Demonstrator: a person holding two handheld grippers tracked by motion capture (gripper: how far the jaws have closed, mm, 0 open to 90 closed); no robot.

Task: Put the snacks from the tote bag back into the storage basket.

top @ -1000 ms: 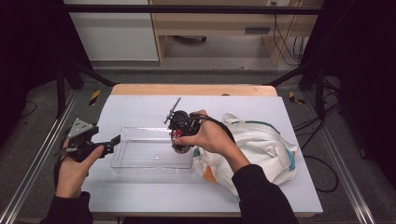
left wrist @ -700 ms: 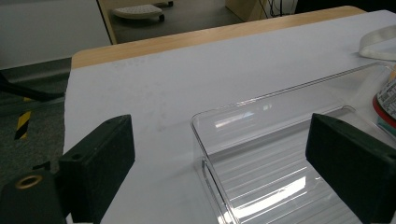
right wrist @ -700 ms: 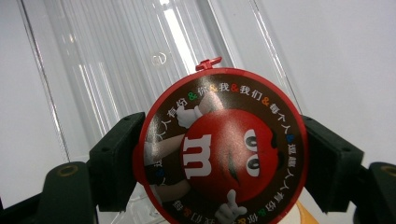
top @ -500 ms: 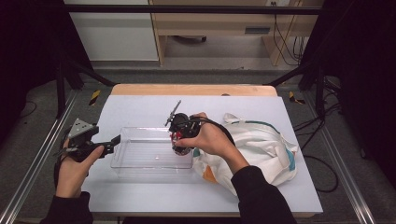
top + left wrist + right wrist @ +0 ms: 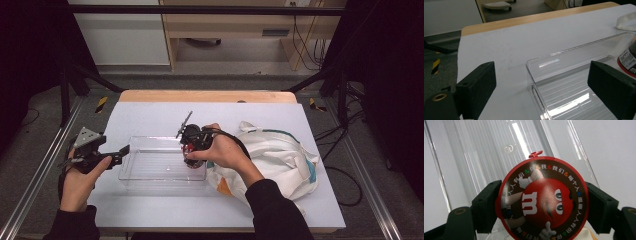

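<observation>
My right gripper [image 5: 190, 154] [image 5: 543, 206] is shut on a round red candy container [image 5: 542, 202] with a cartoon candy face on its lid. It holds the container [image 5: 188, 161] upright at the right end of a clear plastic tray [image 5: 131, 176] [image 5: 486, 150]. Whether the container's base touches the tray floor I cannot tell. My left gripper [image 5: 123, 151] [image 5: 544, 85] stands open just off the tray's left end, jaws wide with nothing between them. In the left gripper view the tray's rim [image 5: 531, 75] lies ahead and the container's labelled side [image 5: 627, 60] shows at the far right.
A white cloth bag [image 5: 280, 155] with teal and orange patches lies slumped right of the tray, and its strap [image 5: 627, 22] reaches toward the tray. The table's wooden back edge [image 5: 207, 96] runs behind. Bare white tabletop [image 5: 150, 117] lies beyond the tray.
</observation>
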